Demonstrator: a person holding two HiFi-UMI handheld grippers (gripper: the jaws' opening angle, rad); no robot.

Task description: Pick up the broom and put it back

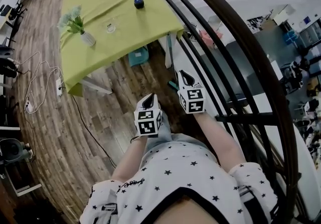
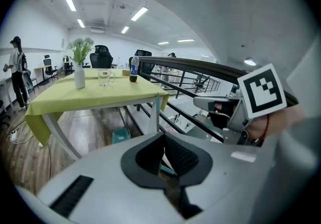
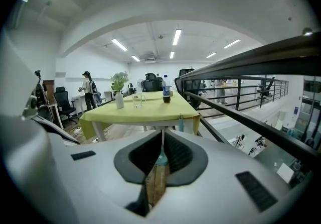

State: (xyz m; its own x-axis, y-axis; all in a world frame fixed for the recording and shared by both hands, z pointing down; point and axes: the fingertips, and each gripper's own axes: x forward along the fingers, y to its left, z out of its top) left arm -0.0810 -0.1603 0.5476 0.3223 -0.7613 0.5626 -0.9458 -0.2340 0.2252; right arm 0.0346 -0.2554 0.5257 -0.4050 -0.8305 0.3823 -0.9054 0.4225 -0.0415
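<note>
Left claw (image 2: 161, 138): closed, empty, over the wood floor (image 1: 65, 117).
Right claw (image 3: 161, 141): closed, empty, beside the railing (image 1: 235, 42).
Broom (image 1: 173, 85): upright at the green tabletop (image 1: 100, 12) corner, teal head on the floor, ahead of both claws, untouched.

Star-print white shirt (image 1: 175, 175); grey left gripper (image 1: 149, 99), right gripper (image 1: 185, 75)

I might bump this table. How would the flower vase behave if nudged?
Probably tips easily: the vase looks narrow, with flowers spreading wide above it. Its white body suggests ceramic, so likely fragile. The tablecloth may stop it sliding.
</note>
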